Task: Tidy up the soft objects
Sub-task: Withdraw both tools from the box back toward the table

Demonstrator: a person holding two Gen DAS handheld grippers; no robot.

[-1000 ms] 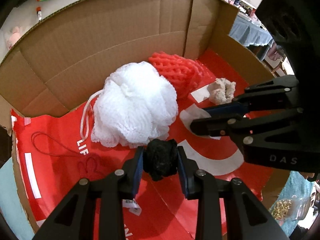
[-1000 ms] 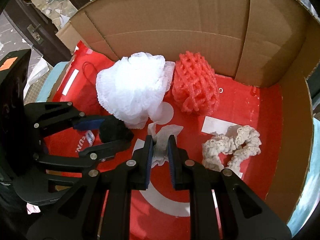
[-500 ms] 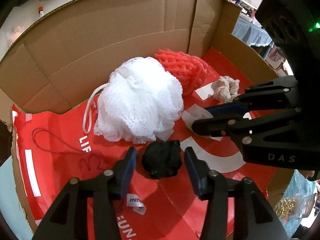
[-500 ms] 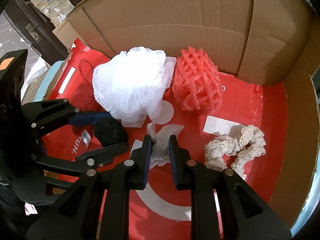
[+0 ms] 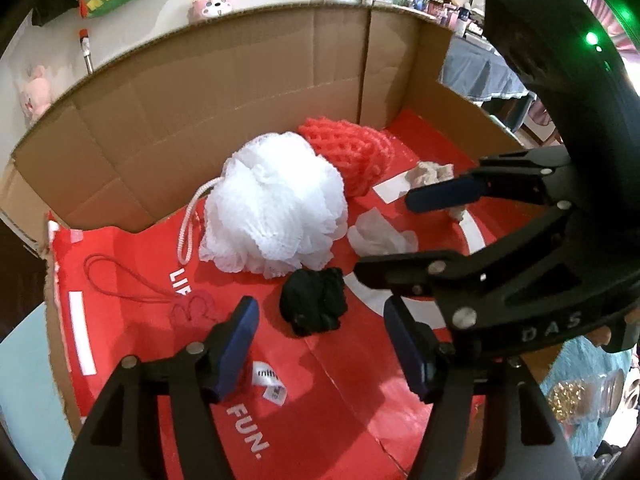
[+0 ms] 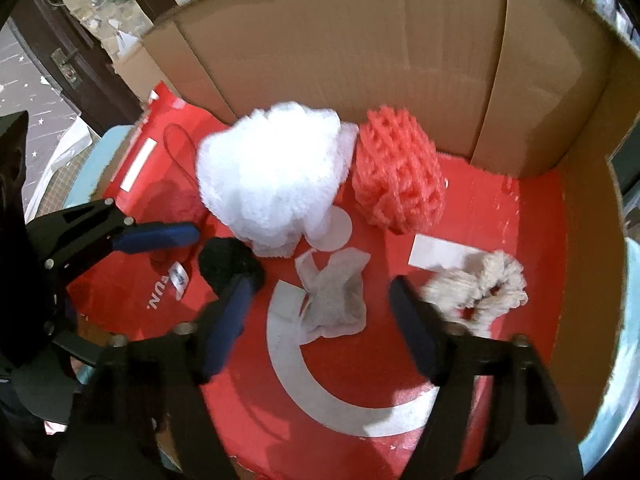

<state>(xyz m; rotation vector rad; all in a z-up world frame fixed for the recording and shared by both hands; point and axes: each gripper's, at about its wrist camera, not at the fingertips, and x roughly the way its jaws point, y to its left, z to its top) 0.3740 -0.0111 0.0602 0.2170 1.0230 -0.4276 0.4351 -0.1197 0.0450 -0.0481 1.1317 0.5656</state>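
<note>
**Both Pieces Let Go on the Red Liner**

As the jaws of both tongs are opening, two soft pieces are seen lying free inside the cardboard box [image 6: 400, 40]. The left gripper [image 5: 320, 344] is held above the black bundle [image 5: 314, 300], its blue pads spread to either side with clear gaps — nothing is pressed. The right gripper [image 6: 320, 320] is parted around the crumpled white cloth [image 6: 334, 292], which rests on the red bag [image 6: 500, 340] lining the box floor, untouched by either pad.

The placement looks deliberate: the small pieces are set down in front of the white mesh pouf [image 6: 272, 184] and the orange foam net [image 6: 400, 176], with the cream scrunchie [image 6: 480, 288] off to the right. A loose group of soft things appears to be gathered on the liner, and the tongs are pitched steeply downward so that each piece can be dropped straight onto it.

Against a second ago, the change is plain. The black bundle was then pinched tight between the left pads, and the white cloth was clamped in the right pair; now both are released — and the left tongs are seen slightly farther back from the bundle.
</note>
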